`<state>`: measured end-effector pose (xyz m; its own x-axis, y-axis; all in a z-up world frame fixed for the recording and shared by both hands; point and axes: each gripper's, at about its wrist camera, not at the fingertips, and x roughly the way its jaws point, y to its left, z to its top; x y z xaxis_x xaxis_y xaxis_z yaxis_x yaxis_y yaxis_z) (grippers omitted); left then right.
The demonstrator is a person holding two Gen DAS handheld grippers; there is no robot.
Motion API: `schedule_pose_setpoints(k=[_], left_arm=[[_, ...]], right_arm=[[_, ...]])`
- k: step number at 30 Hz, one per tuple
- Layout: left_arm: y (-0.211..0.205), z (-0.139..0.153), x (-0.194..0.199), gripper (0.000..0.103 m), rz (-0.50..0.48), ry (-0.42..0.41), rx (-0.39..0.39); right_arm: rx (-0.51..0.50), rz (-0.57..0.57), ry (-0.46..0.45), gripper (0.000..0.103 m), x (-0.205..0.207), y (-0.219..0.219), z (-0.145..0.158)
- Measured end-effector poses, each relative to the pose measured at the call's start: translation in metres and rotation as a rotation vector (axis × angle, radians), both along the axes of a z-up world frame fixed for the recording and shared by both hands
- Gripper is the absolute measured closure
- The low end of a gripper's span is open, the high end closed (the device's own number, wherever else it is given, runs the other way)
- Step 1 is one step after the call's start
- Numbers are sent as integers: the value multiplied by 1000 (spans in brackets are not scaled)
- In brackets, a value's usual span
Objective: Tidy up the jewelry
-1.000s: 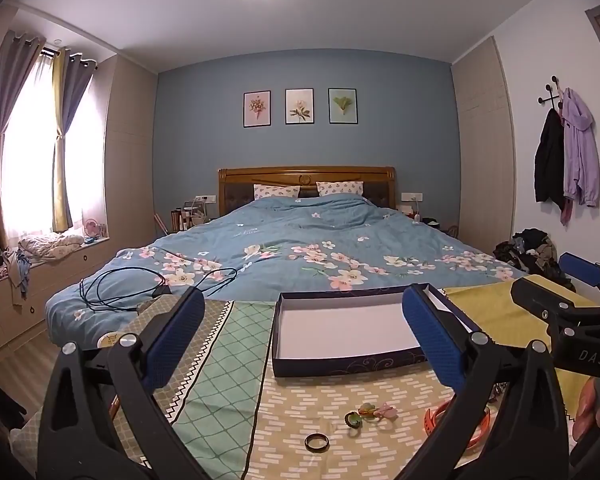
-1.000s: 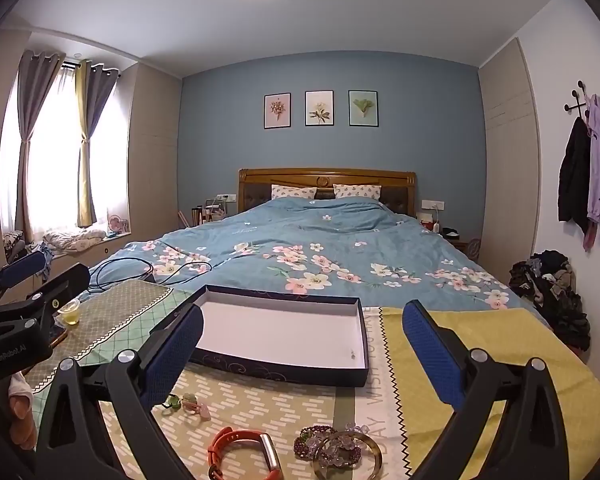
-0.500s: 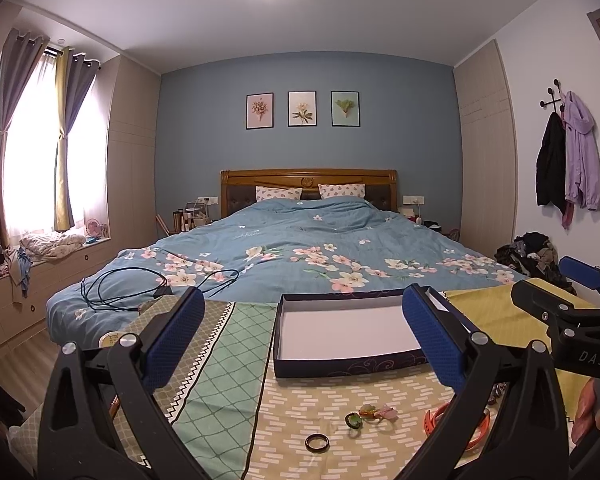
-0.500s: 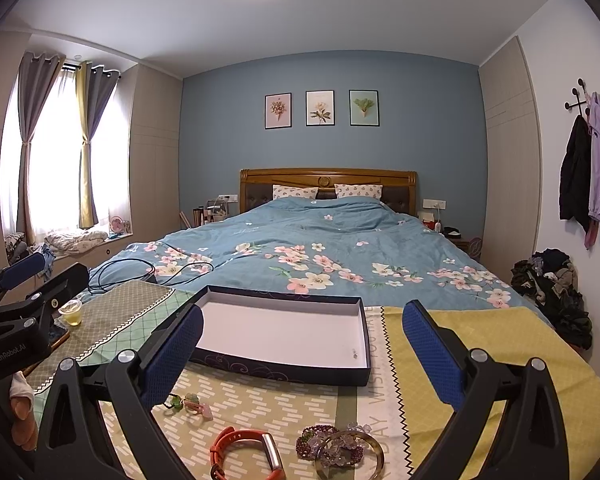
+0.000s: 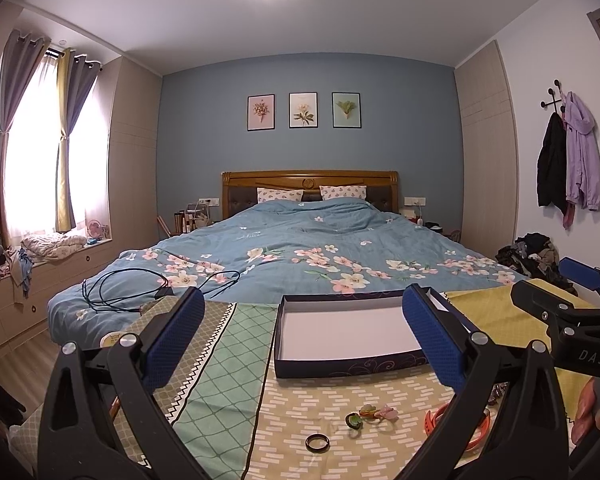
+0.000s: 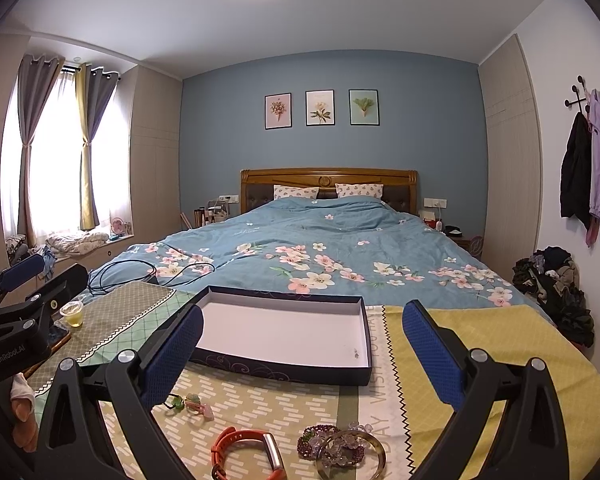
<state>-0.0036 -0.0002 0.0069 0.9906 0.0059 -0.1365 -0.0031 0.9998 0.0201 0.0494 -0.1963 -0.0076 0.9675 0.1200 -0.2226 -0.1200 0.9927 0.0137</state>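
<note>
Low in the left wrist view, just right of centre, a dark ring [image 5: 317,442] lies flat on the patterned cloth [image 5: 300,408], with a small green and pink charm piece [image 5: 370,416] just beyond it and an orange band [image 5: 456,426] half hidden behind the right finger. The left gripper [image 5: 300,340] hangs over them with its fingers spread wide and nothing between them. The ring sits below and between the blue pads, so I judge this hand the nearer one for it. The empty box [image 5: 340,330] lies straight ahead, long side across the frame

Along the bottom edge of the right wrist view lie the orange band [image 6: 246,454] and, to its right, a beaded bracelet cluster [image 6: 342,448]; both fall between the fingers. The right gripper [image 6: 300,342] is likewise wide apart and holds nothing. The box [image 6: 284,338] sits ahead, slightly left of centre, so this hand looks better placed for the bracelets
</note>
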Motion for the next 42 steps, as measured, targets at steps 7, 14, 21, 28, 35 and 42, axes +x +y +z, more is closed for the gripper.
schedule_pose_setpoints(k=[7, 14, 21, 28, 35, 42], left_arm=[[0, -1, 0, 5, 2, -2, 0], [-1, 0, 0, 5, 2, -2, 1], [0, 0, 0, 5, 1, -2, 1], [0, 0, -1, 5, 1, -2, 0], [-1, -1, 0, 5, 2, -4, 1], [-1, -1, 0, 5, 2, -4, 2]], right_arm=[[3, 0, 1, 7, 0, 1, 0], [7, 4, 0, 7, 1, -1, -1], [9, 6, 2, 7, 3, -1, -1], [9, 6, 3, 7, 3, 1, -2], [8, 6, 1, 7, 3, 1, -2], [10, 6, 0, 7, 4, 1, -2]])
